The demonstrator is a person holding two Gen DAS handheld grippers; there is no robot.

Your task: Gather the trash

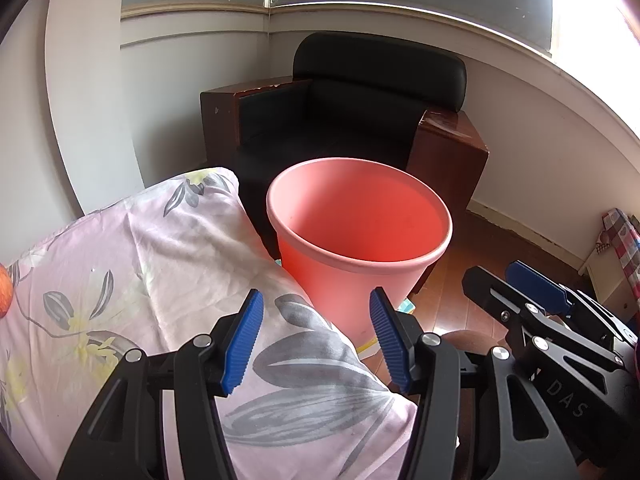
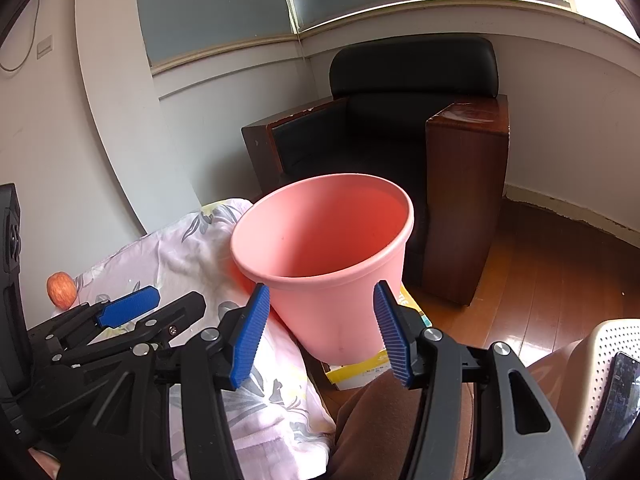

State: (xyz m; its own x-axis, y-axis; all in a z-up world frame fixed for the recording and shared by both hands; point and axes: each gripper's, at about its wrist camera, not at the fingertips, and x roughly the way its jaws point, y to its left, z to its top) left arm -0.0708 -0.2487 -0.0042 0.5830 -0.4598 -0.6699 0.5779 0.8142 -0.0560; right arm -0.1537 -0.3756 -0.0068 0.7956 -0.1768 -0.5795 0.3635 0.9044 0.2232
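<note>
**Pink bin at the bed's edge, both claws open and empty**

The pink waste bin (image 1: 360, 240) stands upright on the wooden floor (image 2: 540, 280), just beside the right edge of the bed, its mouth open toward the cameras and its inside bare as far as can be seen. Its base sits against a yellow-and-white carton (image 2: 360, 368) on the floor. The floral bedsheet (image 1: 140, 280) lies to the bin's left, and an apple (image 2: 61, 289) rests on it at the far left near the wall. Behind the bin is a black armchair (image 2: 400, 120) with wooden arms, in the corner under the window.

The left claw (image 1: 316, 340) hangs over the sheet's edge, jaws apart with nothing between them. The right claw (image 2: 320, 336) hangs near the bin, jaws likewise apart and empty, above a brown-clothed knee (image 2: 380, 420).
</note>
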